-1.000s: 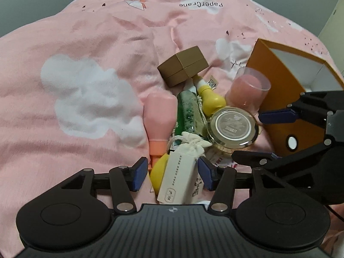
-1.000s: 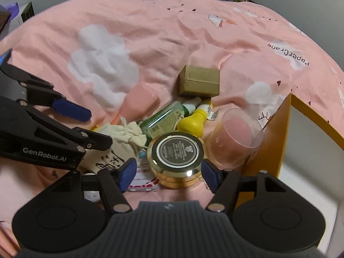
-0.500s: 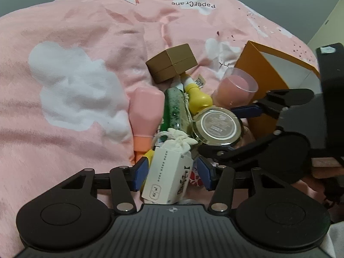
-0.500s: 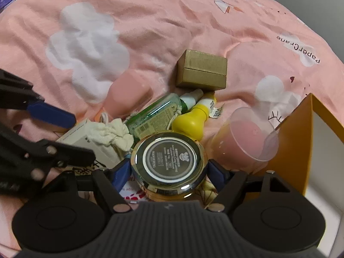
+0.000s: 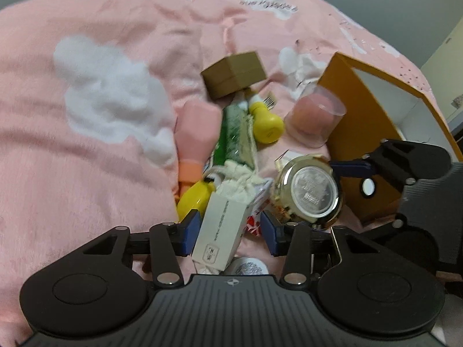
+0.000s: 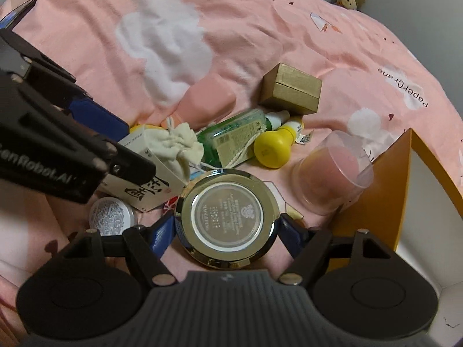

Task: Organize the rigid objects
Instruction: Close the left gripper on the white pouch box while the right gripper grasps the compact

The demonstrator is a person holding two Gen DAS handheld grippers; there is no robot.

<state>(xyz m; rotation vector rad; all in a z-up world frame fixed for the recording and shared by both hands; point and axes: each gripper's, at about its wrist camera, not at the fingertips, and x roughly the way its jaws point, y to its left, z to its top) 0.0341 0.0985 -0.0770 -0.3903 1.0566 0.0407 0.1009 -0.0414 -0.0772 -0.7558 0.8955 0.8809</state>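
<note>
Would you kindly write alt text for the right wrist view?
The right tool straddles a round gold-rimmed tin on a pink blanket; whether its pads touch is unclear. Beyond lie a green bottle and a clear plastic cup.

The pink blanket (image 6: 260, 29) reads "PaperCrane" — the left tool (image 6: 115, 144) bears part of "GenRobot.AI".

Pink bedcover (image 6: 260, 29) with white cloud patches, bearing: brown cardboard box (image 6: 290, 89); pink bottle (image 5: 196, 133); green bottle (image 6: 231, 141); yellow bulb-shaped bottle (image 6: 273, 147); clear cup on its side (image 6: 332, 173); orange open box (image 5: 361, 121); small round tin (image 6: 113, 215).
</note>
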